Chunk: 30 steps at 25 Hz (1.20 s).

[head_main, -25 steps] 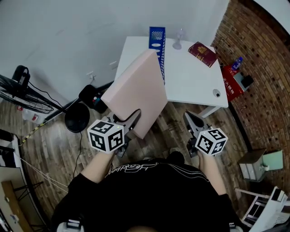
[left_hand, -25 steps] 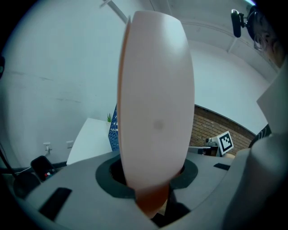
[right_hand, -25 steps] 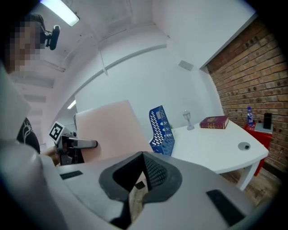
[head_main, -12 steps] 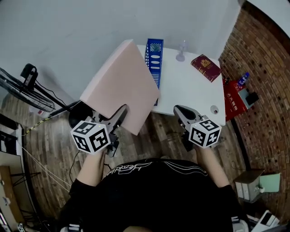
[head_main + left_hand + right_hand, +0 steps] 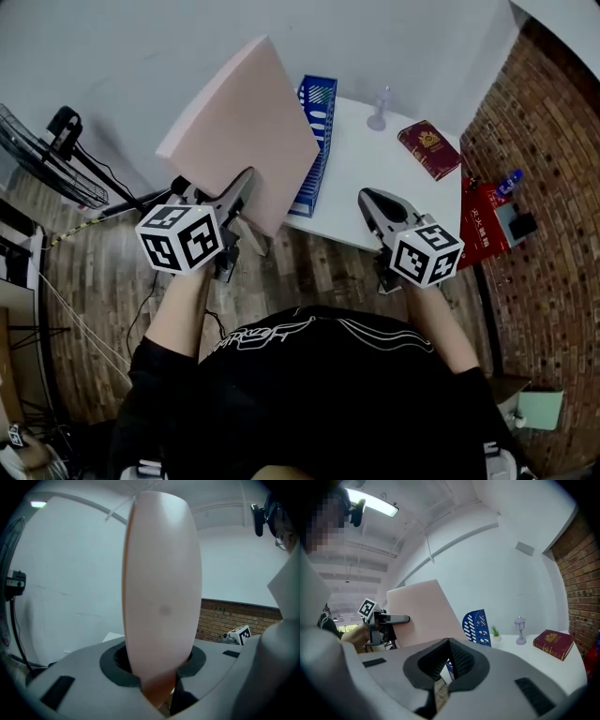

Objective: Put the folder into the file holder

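Note:
A large pale pink folder (image 5: pixel 242 131) is held tilted in the air, left of the blue perforated file holder (image 5: pixel 314 141) that stands on the white table (image 5: pixel 394 192). My left gripper (image 5: pixel 239 195) is shut on the folder's lower edge. In the left gripper view the folder (image 5: pixel 161 592) rises edge-on from between the pads. My right gripper (image 5: pixel 373 202) hovers over the table's near edge, shut and empty. The right gripper view shows the folder (image 5: pixel 424 616) and the file holder (image 5: pixel 477 626) behind it.
A red book (image 5: pixel 430 148) and a small clear lamp figurine (image 5: pixel 379 109) sit on the table's far side. A fan (image 5: pixel 42 150) stands on the wooden floor at the left. A red box (image 5: pixel 483 211) lies by the brick wall at the right.
The left gripper has raised the folder and carried it left, from over the table to beside the file holder. The right gripper has come closer to the table's edge.

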Tool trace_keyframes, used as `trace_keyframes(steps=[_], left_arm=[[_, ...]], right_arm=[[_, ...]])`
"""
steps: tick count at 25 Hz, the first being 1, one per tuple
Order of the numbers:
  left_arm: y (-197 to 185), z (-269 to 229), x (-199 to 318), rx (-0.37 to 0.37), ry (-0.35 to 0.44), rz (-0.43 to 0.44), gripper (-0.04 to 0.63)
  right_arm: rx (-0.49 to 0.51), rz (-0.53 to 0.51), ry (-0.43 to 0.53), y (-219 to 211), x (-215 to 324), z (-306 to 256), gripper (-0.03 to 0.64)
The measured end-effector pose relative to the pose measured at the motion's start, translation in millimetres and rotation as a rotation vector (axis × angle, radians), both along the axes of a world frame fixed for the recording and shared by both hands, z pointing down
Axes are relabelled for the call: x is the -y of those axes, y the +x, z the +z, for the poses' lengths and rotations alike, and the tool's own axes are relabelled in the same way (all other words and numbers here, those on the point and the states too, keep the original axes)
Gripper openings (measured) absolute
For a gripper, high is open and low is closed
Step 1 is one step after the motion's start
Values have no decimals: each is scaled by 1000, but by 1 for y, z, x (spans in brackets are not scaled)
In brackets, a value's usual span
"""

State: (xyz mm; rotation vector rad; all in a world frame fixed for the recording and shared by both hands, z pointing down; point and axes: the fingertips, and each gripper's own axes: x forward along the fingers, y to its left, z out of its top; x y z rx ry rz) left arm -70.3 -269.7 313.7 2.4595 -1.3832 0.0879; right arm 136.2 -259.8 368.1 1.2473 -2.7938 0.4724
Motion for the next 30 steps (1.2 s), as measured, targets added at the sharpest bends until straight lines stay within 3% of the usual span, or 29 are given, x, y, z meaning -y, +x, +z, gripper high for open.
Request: trace_keyframes(steps=[7, 13, 30], left_arm=[[18, 2, 27, 39, 23, -78, 167], [37, 4, 49, 107, 50, -121, 167], [68, 6, 94, 170, 104, -209, 164]], right_arm=[[17, -41, 40, 14, 14, -14, 0], [22, -89, 18, 24, 18, -5, 0], [49, -138, 0, 26, 29, 4, 2]])
